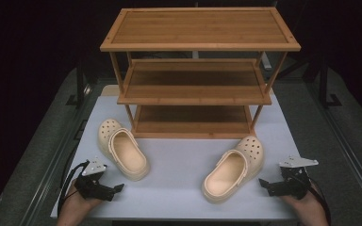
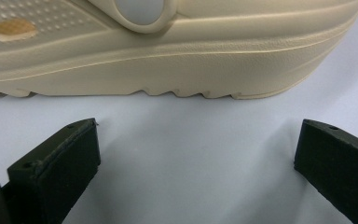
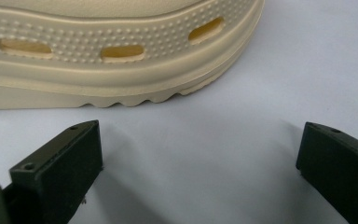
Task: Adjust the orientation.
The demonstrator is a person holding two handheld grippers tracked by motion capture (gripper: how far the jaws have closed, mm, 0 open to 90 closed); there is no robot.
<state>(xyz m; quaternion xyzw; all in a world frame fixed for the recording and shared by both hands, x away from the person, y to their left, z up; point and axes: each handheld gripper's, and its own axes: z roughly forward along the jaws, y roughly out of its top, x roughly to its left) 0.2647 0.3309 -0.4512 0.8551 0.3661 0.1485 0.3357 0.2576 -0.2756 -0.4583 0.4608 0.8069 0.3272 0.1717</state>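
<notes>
Two cream clogs lie on the white table. The left clog [image 1: 122, 149] sits front left, the right clog [image 1: 234, 168] front right, both in front of a three-tier wooden shoe rack [image 1: 199, 70]. My left gripper [image 1: 118, 188] rests near the front edge, just short of the left clog's heel side [image 2: 168, 60], jaws wide apart with nothing between them. My right gripper [image 1: 263, 182] stands open close beside the right clog's perforated side [image 3: 121, 51], and holds nothing.
The white table top [image 1: 179, 165] ends close to my hands at the front edge. The rack's shelves are bare. Dark floor and metal rails [image 1: 344, 141] run along both sides of the table.
</notes>
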